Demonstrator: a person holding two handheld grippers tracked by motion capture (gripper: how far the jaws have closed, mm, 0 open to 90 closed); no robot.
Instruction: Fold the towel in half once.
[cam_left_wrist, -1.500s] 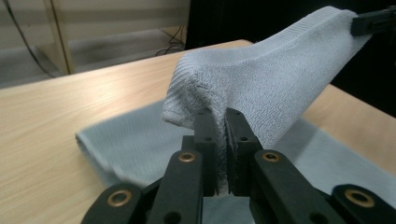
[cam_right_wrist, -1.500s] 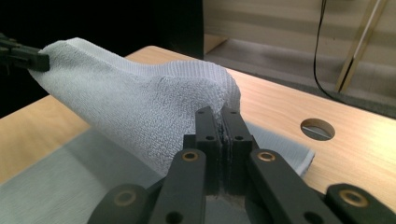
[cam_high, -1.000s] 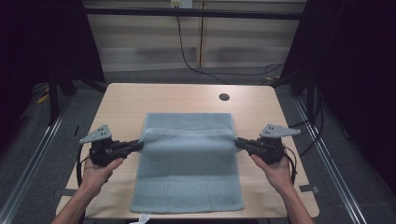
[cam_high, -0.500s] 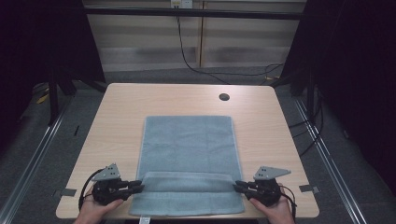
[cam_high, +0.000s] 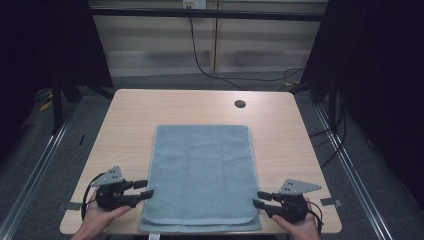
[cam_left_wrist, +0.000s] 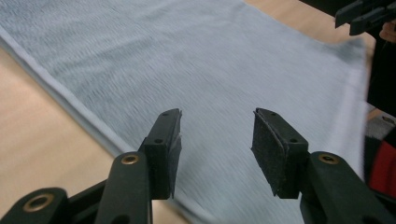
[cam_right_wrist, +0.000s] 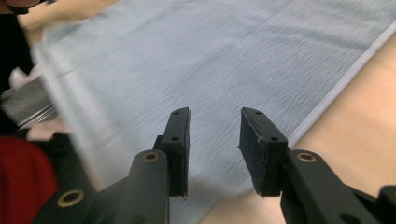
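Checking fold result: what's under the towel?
The wooden table lies under the blue towel. The towel's near edge overhangs the table's edge. Whether anything else lies beneath it cannot be seen.

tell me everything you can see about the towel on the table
The towel is light grey-blue terry-looking cloth with a hemmed border. It lies flat and smooth on the wooden table, folded double, its rounded fold at the near edge, which slightly overhangs the table front. It sits centred, long side running away from the person. Neither gripper's jaws press on it.
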